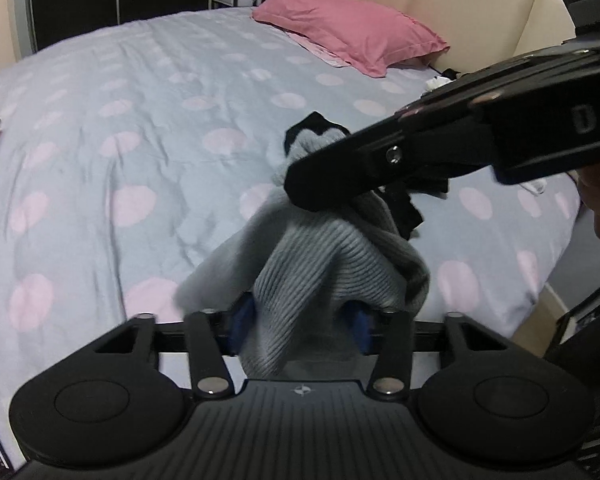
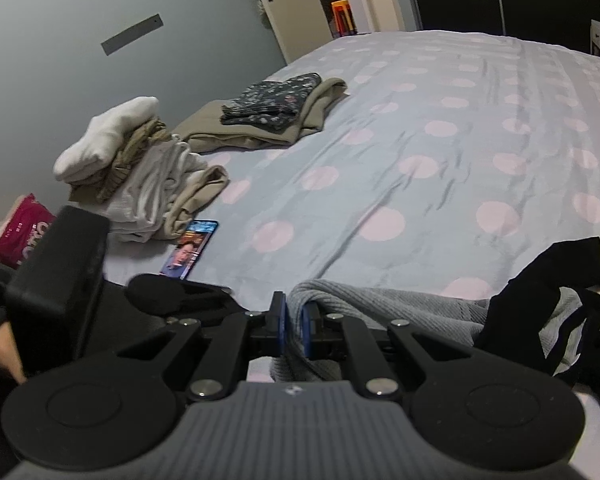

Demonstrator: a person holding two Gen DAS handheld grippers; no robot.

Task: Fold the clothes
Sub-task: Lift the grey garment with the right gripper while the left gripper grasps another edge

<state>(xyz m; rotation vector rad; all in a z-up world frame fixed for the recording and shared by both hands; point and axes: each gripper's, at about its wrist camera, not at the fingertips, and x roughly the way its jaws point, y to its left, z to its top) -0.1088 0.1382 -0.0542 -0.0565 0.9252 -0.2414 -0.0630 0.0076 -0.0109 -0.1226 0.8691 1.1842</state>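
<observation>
Right gripper (image 2: 294,330) clamped tight on grey ribbed knit garment (image 1: 320,264); left gripper (image 1: 300,320) wider, cloth between blue pads. Garment bunched, lifted above spotted pale-blue bed cover (image 1: 140,120). Advised: spread grips apart, tension hem before laying flat.

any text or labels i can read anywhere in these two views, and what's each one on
"DA", white letters cut off by the frame edge, on the black body of the right gripper in the left wrist view.
Pink package beside the bed: large white lettering, too blurred and partly hidden to read.
Phone on the bedspread: screen shows a face with caption text, too small to read.
Grey knit garment, held in both jaws: no visible label.
</observation>
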